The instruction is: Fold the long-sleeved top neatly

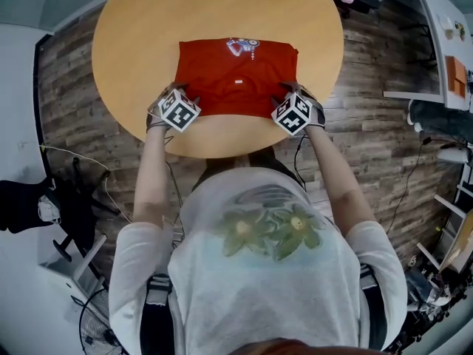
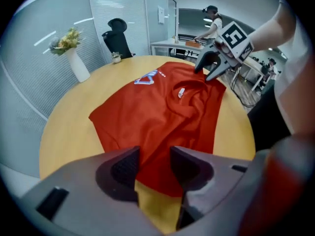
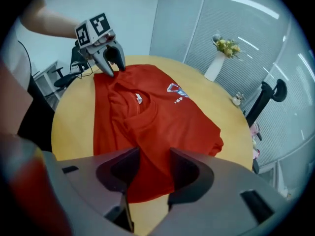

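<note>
Both tools are held with jaws apart, not clamped: left tool and right tool straddle the near corners of the red long-sleeved top. It lies folded, slightly rumpled, on the round wooden table, logo at its far edge. Plank floor, a glass partition and a vase lie beyond.

We count: left gripper, jaws apart, the hem of a red top between them; the top rumpled on a round table; right gripper at its far corner; vase with flowers; chair behind.
</note>
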